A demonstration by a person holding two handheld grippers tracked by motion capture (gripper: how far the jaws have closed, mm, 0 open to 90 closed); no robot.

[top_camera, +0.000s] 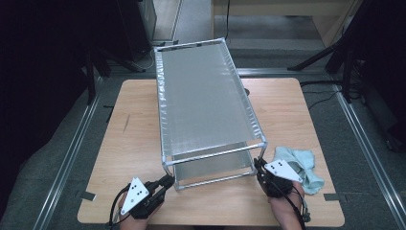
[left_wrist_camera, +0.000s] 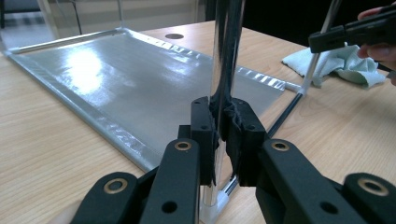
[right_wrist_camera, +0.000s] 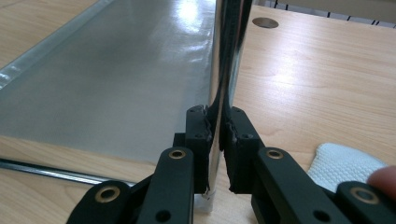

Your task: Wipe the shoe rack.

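Both claws are clenched on the two-tier rack [top_camera: 206, 105]: the left gripper [top_camera: 166, 182] pinches the near-left upright post [left_wrist_camera: 223, 70] low down, its black pads pressed flat against the shiny tube, and the right gripper [top_camera: 259, 165] clamps the near-right post [right_wrist_camera: 226, 60] the same way, a little above the post's foot. With no second picture to compare, I say nothing of how the jaws got there. That rack, a metal-tube frame with grey mesh-like shelves, stands lengthwise down the middle of the wooden table [top_camera: 124, 143], its far end overhanging the table's back edge. The step in hand looks like a two-handed grip taken for shifting or lifting the whole rack. The next move would call for both hands travelling together and level, since an uneven pull could twist the light frame or let a smooth post slide through the pads. Neither shelf carries anything: the upper shelf [top_camera: 201, 91] and the lower shelf [left_wrist_camera: 121, 79] are both bare. A pale green cloth [top_camera: 301, 165] lies crumpled on the table just beside the right gripper, outside the rack.
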